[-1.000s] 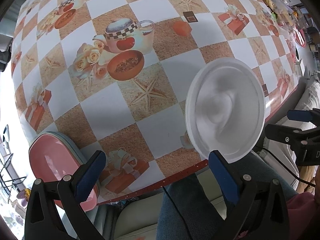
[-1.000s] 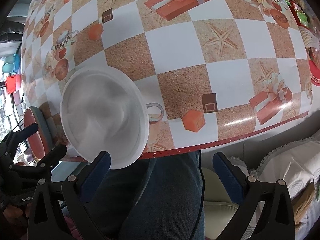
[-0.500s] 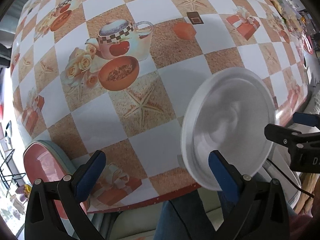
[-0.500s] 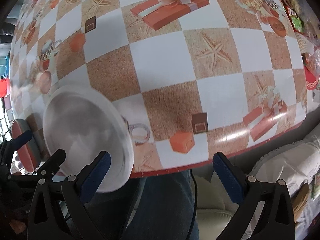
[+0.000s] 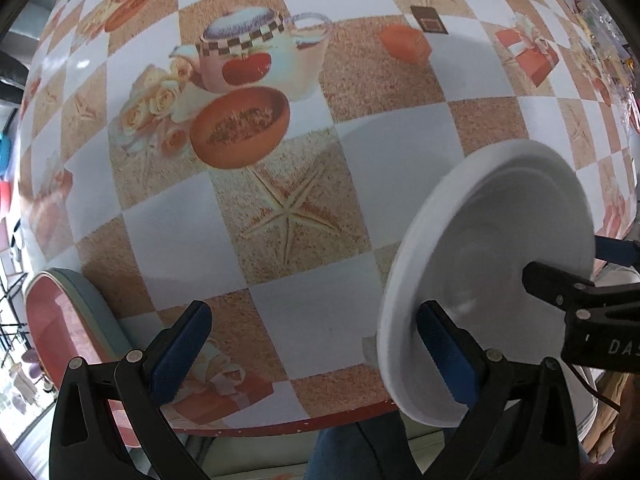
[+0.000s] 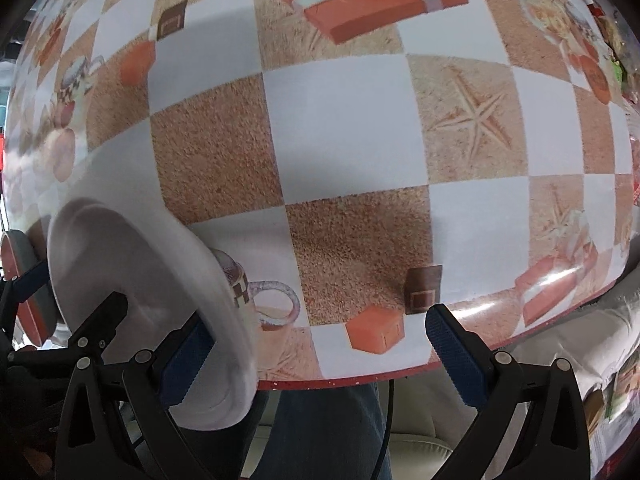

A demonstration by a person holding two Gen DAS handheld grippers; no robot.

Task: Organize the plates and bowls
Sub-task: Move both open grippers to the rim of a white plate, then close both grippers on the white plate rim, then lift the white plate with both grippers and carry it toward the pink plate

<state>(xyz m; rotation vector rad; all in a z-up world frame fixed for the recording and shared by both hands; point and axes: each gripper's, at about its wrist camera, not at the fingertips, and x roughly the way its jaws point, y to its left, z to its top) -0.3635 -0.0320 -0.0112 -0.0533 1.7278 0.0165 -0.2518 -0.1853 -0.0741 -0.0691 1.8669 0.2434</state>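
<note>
A white bowl (image 5: 496,264) sits at the near edge of the checkered table, between my two grippers; it also shows in the right wrist view (image 6: 148,292). My left gripper (image 5: 316,344) is open, its right finger in front of the bowl's rim. My right gripper (image 6: 320,348) is open, its left finger against the bowl's near side. A red plate with a grey rim (image 5: 60,320) lies at the table's near left corner, left of my left gripper; it shows at the far left of the right wrist view (image 6: 24,280).
The table (image 5: 288,272) has a printed cloth of cups, starfish and gift boxes. Its red front edge (image 6: 400,376) runs just ahead of both grippers. A person's jeans-clad leg (image 6: 320,432) is below it. Packaged items (image 5: 600,8) lie at the far right.
Both grippers have moved forward and closer to the table. The white bowl now appears larger and nearer to both, with each gripper's inner finger at its rim.
</note>
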